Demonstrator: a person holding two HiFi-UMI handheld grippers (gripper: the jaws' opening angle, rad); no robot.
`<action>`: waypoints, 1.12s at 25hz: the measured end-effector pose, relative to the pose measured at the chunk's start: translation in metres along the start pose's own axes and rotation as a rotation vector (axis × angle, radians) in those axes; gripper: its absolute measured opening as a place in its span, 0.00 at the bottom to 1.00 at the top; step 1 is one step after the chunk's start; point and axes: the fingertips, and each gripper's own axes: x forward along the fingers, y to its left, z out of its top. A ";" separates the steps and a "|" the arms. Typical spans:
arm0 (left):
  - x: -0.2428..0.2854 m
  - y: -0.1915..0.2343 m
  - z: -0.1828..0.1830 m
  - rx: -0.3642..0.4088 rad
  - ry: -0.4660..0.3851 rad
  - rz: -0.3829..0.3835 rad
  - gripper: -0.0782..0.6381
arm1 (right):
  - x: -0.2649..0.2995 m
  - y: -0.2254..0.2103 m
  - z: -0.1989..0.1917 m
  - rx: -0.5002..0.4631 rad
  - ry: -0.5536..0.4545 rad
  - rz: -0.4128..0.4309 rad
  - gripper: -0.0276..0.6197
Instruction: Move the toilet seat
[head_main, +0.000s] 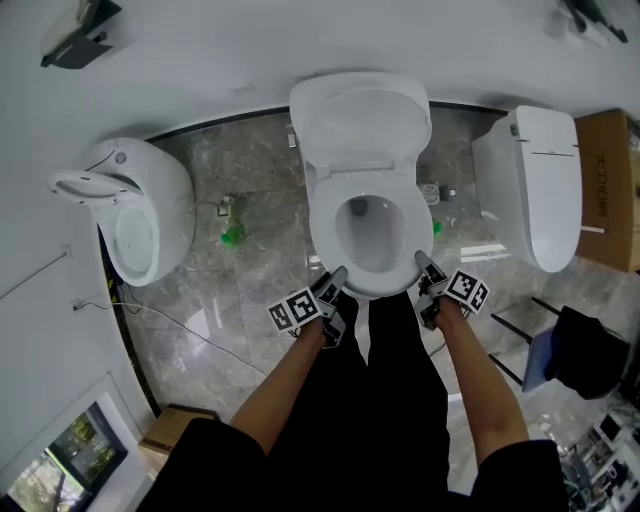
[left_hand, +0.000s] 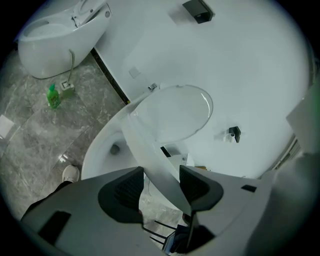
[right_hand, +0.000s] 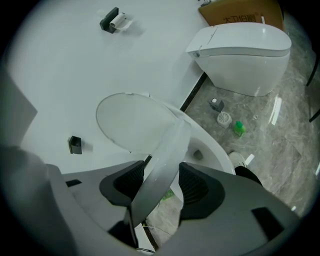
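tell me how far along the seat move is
Done: the lid is up. In hand: the left gripper and right gripper grip the seat by its front rim, tilted partway off the bowl. Left: likely swinging it up to the lid.

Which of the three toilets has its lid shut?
The right toilet, beside the cardboard box: its lid lies flat over the bowl. The middle toilet has its lid up, and the left toilet shows an open bowl.
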 end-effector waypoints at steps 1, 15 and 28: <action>0.001 -0.004 0.002 -0.002 -0.003 0.000 0.43 | -0.001 0.003 0.003 0.002 0.006 0.005 0.40; 0.003 -0.054 0.053 -0.104 -0.105 0.036 0.44 | -0.001 0.056 0.046 0.100 -0.018 0.098 0.42; 0.012 -0.083 0.088 -0.165 -0.205 0.049 0.44 | 0.008 0.087 0.080 0.136 -0.024 0.117 0.45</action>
